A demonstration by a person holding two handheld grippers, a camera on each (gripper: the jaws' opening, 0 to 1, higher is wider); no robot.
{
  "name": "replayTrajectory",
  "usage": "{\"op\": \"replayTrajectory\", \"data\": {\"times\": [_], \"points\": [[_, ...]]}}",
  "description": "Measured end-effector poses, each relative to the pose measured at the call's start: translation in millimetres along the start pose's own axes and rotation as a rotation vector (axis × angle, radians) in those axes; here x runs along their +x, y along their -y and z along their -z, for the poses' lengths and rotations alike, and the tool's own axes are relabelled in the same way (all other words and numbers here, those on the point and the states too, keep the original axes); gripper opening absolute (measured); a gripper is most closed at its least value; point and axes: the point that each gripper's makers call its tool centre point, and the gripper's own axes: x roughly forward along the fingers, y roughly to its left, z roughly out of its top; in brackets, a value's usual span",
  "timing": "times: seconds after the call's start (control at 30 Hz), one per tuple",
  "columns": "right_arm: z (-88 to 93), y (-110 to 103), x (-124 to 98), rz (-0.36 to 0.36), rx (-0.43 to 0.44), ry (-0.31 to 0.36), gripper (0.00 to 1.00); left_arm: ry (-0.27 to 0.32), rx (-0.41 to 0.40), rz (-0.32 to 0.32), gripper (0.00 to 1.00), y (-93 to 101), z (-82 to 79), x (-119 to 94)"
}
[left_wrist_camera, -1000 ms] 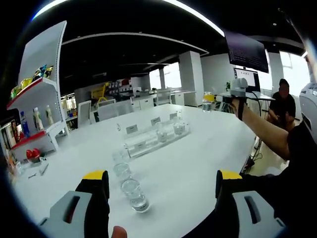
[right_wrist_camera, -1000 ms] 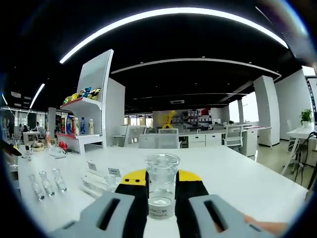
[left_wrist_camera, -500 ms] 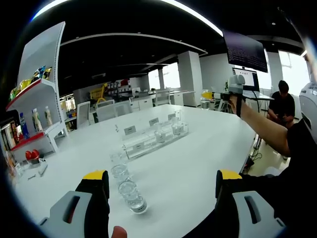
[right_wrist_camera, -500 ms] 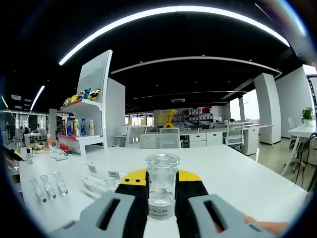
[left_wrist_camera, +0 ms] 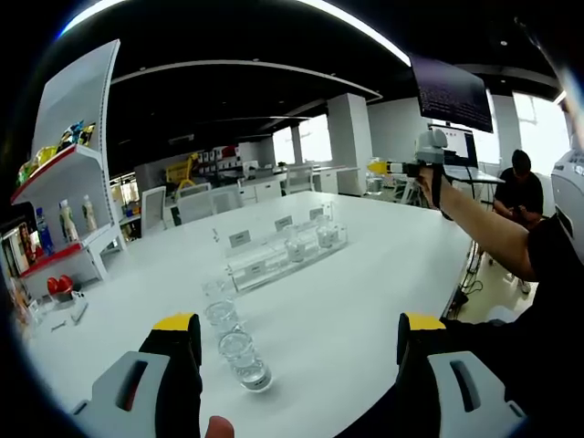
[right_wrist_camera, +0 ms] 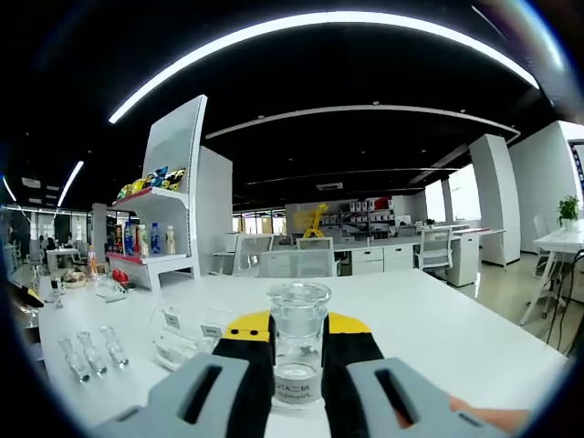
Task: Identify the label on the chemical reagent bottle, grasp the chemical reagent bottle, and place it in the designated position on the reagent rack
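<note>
Right gripper: jaws closed on a clear glass bottle, held upright at centre-bottom of the right gripper view. Bottle has a wide round mouth and a small label low on the front; text too small to read. Some clear liquid at the bottom.

Left gripper: jaws wide apart, nothing between them, at the bottom of the left gripper view above the white table.

Just ahead of the left jaw: three small glass bottles in a line, lower centre of the frame. Same trio sits lower left in the right gripper view.

Beyond them, mid-frame: clear rack with small label cards, a couple of bottles already in it.

Upper right of the left gripper view: the right gripper, held out on the person's arm.

Far left: white shelf with coloured items.
</note>
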Motion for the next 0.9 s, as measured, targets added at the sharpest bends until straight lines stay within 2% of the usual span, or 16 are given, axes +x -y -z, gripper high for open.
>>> {"op": "replayTrajectory", "data": {"times": [0.27,0.63,0.9], "points": [[-9.5,2.9,7.7,0.0,0.01,0.007,0.15,0.002,0.003,-0.012,0.88,-4.0,-1.2,-3.4],[-13.9,10.3,13.1,0.006,0.011,0.006,0.15,0.002,0.007,-0.026,0.88,-6.4,-1.1,-6.5],[-30.0,8.4,20.2,0.003,-0.008,0.022,0.15,0.001,0.012,-0.021,0.88,-4.9,-1.5,-5.3]]}}
